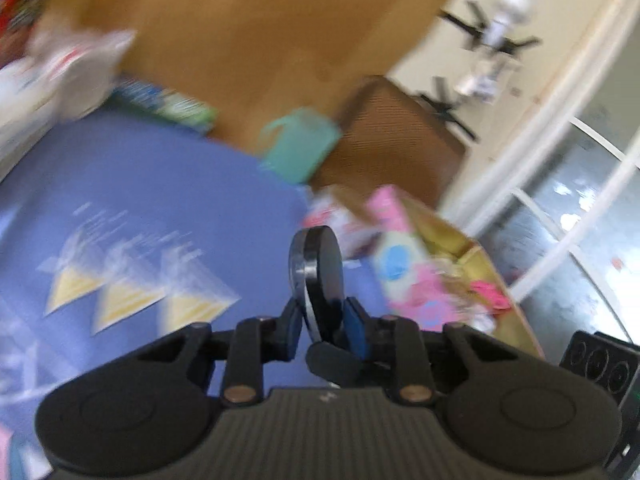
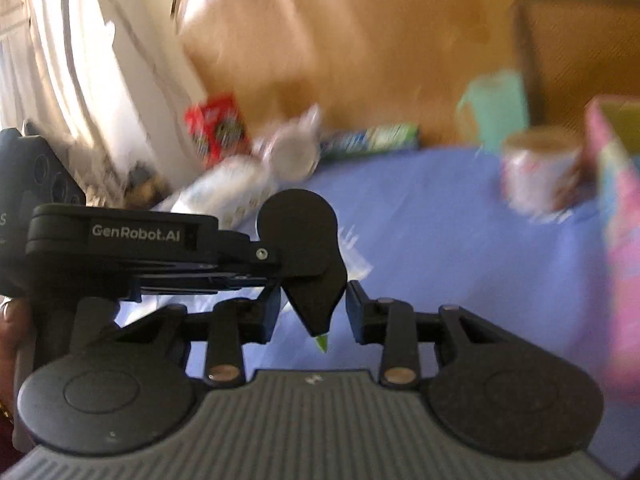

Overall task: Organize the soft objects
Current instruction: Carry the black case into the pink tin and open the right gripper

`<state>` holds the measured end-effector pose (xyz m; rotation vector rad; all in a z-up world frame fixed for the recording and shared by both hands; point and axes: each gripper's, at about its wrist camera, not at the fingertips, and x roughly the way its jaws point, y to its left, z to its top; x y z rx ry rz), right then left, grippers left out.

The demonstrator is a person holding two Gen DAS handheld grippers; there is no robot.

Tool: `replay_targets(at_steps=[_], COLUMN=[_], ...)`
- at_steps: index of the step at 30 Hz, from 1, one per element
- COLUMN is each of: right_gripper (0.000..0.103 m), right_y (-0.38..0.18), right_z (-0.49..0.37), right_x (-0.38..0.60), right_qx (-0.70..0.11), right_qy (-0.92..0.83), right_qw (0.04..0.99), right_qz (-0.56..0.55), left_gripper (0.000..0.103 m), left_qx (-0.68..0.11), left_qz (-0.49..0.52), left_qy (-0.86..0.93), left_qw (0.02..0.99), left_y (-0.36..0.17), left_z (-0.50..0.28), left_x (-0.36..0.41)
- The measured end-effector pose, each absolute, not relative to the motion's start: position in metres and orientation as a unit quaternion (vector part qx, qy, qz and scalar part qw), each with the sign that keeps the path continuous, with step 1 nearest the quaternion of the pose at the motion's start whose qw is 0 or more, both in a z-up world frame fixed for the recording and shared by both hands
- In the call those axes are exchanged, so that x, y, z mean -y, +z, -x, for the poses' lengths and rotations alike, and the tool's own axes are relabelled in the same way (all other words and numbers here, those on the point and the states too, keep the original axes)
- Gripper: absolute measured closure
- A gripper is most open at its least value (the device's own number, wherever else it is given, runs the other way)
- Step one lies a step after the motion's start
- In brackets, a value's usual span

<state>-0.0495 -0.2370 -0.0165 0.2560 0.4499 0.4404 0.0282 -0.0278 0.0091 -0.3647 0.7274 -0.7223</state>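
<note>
Both wrist views are smeared by blur. The left gripper has its two round black fingers pressed flat together, standing edge-on at the centre of its own view. Whether they pinch anything cannot be told. From the right wrist, the same tool reaches in from 9 o'clock, a hand behind it. One of its disc fingers sits inside the narrow gap of the right gripper, whose pads stand just clear of it and press nothing. A small green tip shows at the finger's lower end, and what it belongs to is unclear.

Three clear packets, each with a yellow triangle, lie side by side on the blue cloth at 9 o'clock of the left view. A pink box of pink soft things stands at 3 o'clock, and a teal cup at 12. In the right view a red pack lies at 11 o'clock and a tub at 2.
</note>
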Motion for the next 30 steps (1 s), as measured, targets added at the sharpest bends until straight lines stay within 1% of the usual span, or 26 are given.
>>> replay_targets(at_steps=[5, 9, 10, 11, 12, 13, 14, 15, 18, 21, 23, 25, 26, 28, 29, 30], right_gripper=[0.065, 0.065, 0.065, 0.065, 0.064, 0.064, 0.062, 0.062, 0.062, 0.062, 0.059, 0.059, 0.059, 0.058, 0.054, 0.053], right_y=[0.004, 0.002, -0.002, -0.006, -0.01, -0.016, -0.022, -0.026, -0.03, -0.026, -0.026, -0.027, -0.029, -0.029, -0.029, -0.028], right_z=[0.083, 0.104, 0.106, 0.106, 0.104, 0.104, 0.103, 0.102, 0.104, 0.097, 0.083, 0.069, 0.062, 0.057, 0.057, 0.061], right_x=[0.293, 0.333, 0.343, 0.352, 0.359, 0.366, 0.373, 0.379, 0.403, 0.408, 0.412, 0.416, 0.417, 0.421, 0.422, 0.425], right_qx=[-0.138, -0.104, -0.102, -0.102, -0.102, -0.103, -0.11, -0.116, -0.131, -0.152, -0.183, -0.201, -0.203, -0.192, -0.18, -0.171], right_qy=[0.129, 0.055, 0.037, 0.017, -0.013, -0.054, -0.095, -0.11, -0.086, -0.064, -0.05, -0.055, -0.077, -0.107, -0.129, -0.144], right_qw=[0.975, 0.987, 0.987, 0.988, 0.988, 0.988, 0.985, 0.983, 0.98, 0.98, 0.975, 0.971, 0.97, 0.969, 0.968, 0.967], right_qz=[-0.118, -0.113, -0.117, -0.118, -0.114, -0.102, -0.089, -0.089, -0.126, -0.109, -0.114, -0.118, -0.11, -0.113, -0.118, -0.125], left_gripper=[0.08, 0.078, 0.076, 0.069, 0.065, 0.065, 0.064, 0.061, 0.059, 0.059, 0.057, 0.056, 0.056, 0.052, 0.049, 0.047], left_qx=[-0.319, -0.302, -0.303, -0.304, -0.301, -0.293, -0.286, -0.286, -0.287, -0.283, -0.285, -0.289, -0.29, -0.29, -0.29, -0.289], left_qz=[0.117, 0.058, 0.05, 0.043, 0.035, 0.025, 0.017, 0.014, 0.001, -0.021, -0.028, -0.032, -0.035, -0.042, -0.044, -0.046], left_qy=[-0.417, -0.458, -0.46, -0.458, -0.452, -0.441, -0.427, -0.42, -0.403, -0.381, -0.371, -0.365, -0.364, -0.36, -0.357, -0.352], left_qw=[0.843, 0.834, 0.833, 0.834, 0.839, 0.848, 0.857, 0.861, 0.869, 0.88, 0.883, 0.884, 0.884, 0.886, 0.887, 0.889], left_y=[0.047, 0.053, 0.052, 0.05, 0.048, 0.047, 0.046, 0.045, 0.041, 0.042, 0.041, 0.039, 0.038, 0.036, 0.036, 0.035], left_z=[-0.018, -0.006, -0.005, -0.004, -0.003, -0.002, -0.001, 0.0, 0.001, 0.002, 0.004, 0.006, 0.008, 0.011, 0.013, 0.014], left_x=[0.111, 0.182, 0.198, 0.211, 0.222, 0.228, 0.231, 0.232, 0.226, 0.219, 0.213, 0.209, 0.206, 0.199, 0.195, 0.189])
